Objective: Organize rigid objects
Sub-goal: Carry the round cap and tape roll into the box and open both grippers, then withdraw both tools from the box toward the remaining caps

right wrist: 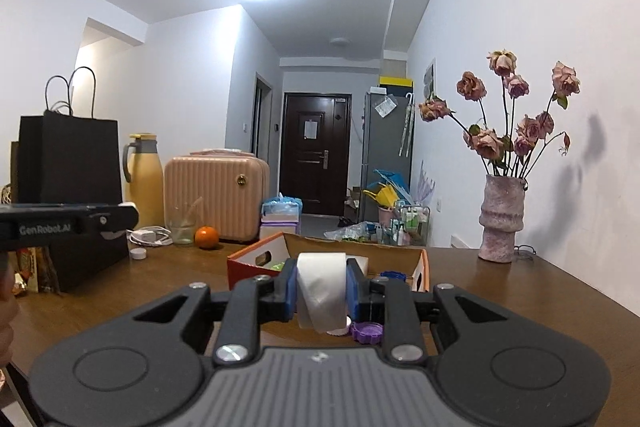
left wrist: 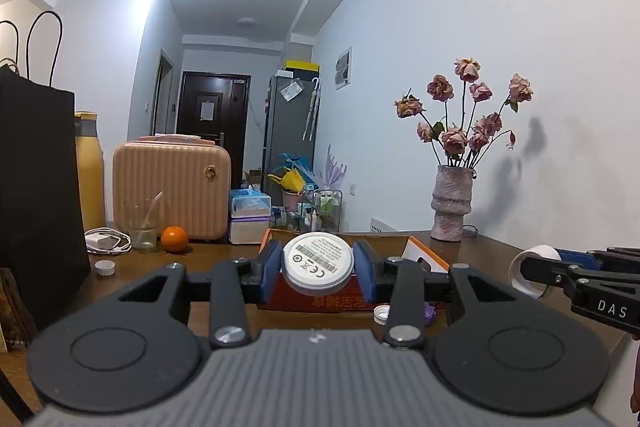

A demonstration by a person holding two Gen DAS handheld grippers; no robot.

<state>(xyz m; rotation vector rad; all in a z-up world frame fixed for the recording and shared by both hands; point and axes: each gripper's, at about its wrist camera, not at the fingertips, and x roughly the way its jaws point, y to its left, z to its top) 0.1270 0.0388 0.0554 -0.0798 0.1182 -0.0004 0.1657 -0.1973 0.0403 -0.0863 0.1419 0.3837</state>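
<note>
My left gripper [left wrist: 318, 265] is shut on a round white disc [left wrist: 318, 263] with a printed label, held above the front of an open orange cardboard box [left wrist: 428, 259]. My right gripper [right wrist: 322, 287] is shut on a roll of white tape [right wrist: 321, 287], held just in front of the same box [right wrist: 256, 259]. The right gripper with its tape roll [left wrist: 534, 269] also shows at the right of the left wrist view. A purple lid [right wrist: 366, 331] and a white cap [left wrist: 382, 313] lie on the table before the box.
On the brown table [right wrist: 500, 291] stand a black paper bag [right wrist: 70, 195], a yellow flask [right wrist: 142, 179], a pink case [right wrist: 216, 195], a glass [right wrist: 182, 225], an orange [right wrist: 207, 237], a white charger [left wrist: 106, 241], a small white cap [left wrist: 105, 267] and a vase of dried roses [right wrist: 502, 219].
</note>
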